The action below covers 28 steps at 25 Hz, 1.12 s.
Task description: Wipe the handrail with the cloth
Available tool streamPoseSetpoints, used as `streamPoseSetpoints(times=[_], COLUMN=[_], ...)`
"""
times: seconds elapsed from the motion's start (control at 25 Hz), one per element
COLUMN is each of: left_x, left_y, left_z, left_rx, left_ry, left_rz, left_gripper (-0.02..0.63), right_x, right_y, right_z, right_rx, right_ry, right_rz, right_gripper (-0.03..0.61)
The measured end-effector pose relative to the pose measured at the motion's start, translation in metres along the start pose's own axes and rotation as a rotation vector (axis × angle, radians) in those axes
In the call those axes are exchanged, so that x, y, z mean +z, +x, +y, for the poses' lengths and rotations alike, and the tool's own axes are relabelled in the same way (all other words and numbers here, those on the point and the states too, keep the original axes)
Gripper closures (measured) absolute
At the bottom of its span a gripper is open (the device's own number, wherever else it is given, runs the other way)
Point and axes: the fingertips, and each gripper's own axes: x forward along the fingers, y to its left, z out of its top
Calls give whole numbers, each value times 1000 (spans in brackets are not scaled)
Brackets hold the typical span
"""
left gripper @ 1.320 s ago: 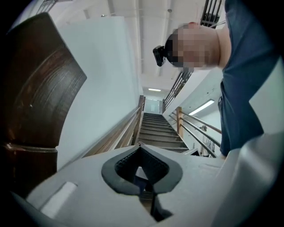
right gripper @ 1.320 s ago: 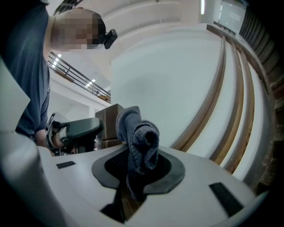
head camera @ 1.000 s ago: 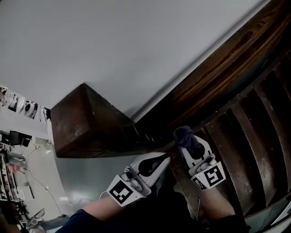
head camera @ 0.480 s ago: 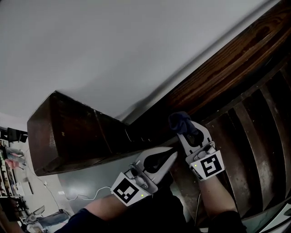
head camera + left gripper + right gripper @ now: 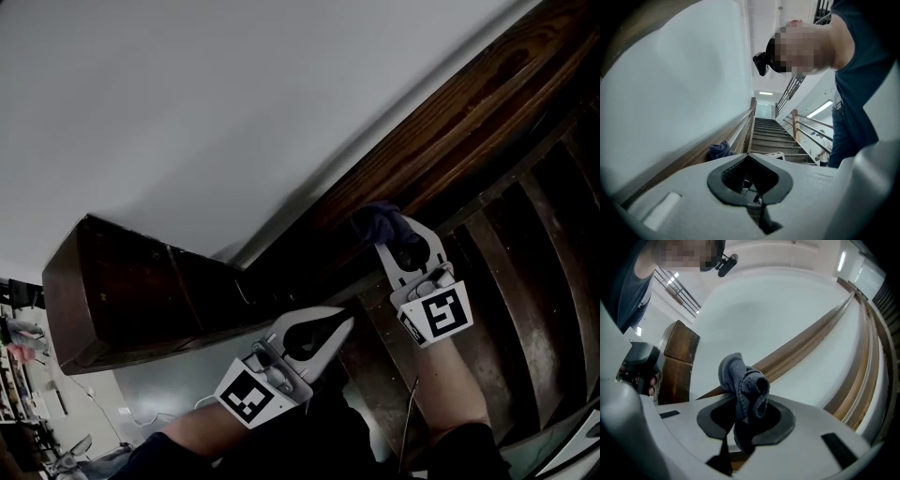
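A dark wooden handrail [image 5: 450, 112] runs diagonally along the white wall, up to the right. My right gripper [image 5: 386, 232] is shut on a dark blue cloth [image 5: 373, 221], which is bunched at the jaw tips and pressed against the rail's lower edge. In the right gripper view the cloth [image 5: 740, 376] sticks up out of the gripper [image 5: 740, 401], with the handrail [image 5: 806, 345] behind it. My left gripper [image 5: 343, 323] hangs lower and to the left, shut and empty. The left gripper view shows its closed tips [image 5: 749, 155], and the cloth [image 5: 719, 150] on the handrail [image 5: 737, 133] beyond them.
A dark wooden newel box [image 5: 141, 291] ends the rail at the lower left. Wooden stair treads [image 5: 525, 281] fill the right side and climb ahead [image 5: 773, 136]. A second railing [image 5: 811, 133] lines the far side of the stairs. The white wall [image 5: 234, 94] is bare.
My right gripper has slid the cloth up and to the right along the handrail. The left gripper has stayed low, near where it was.
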Motion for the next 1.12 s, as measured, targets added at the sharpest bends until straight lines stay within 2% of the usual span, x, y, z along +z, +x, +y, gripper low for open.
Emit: streamPoseSetpoints(times=[0.24,0.64,0.88,1.12], left_x=[17,45,50,59], left_y=[11,22,19,19], left_z=[-13,-34,-38,-45], left_rx=[-44,-86,-79,-89], left_ry=[42,76,91,123], left_rz=[-2,-36,-19,-33], left_gripper=[611,609,609,611], right_x=[24,63,86,114], right_y=[-7,-16,-25,-30], right_z=[-41,-108,-149,-189], right_rx=[-47,-95,-141,-198], right_ry=[-103,-119,-149,-223], right_rz=[8,-1,2,41], right_gripper=[483,482,482,480])
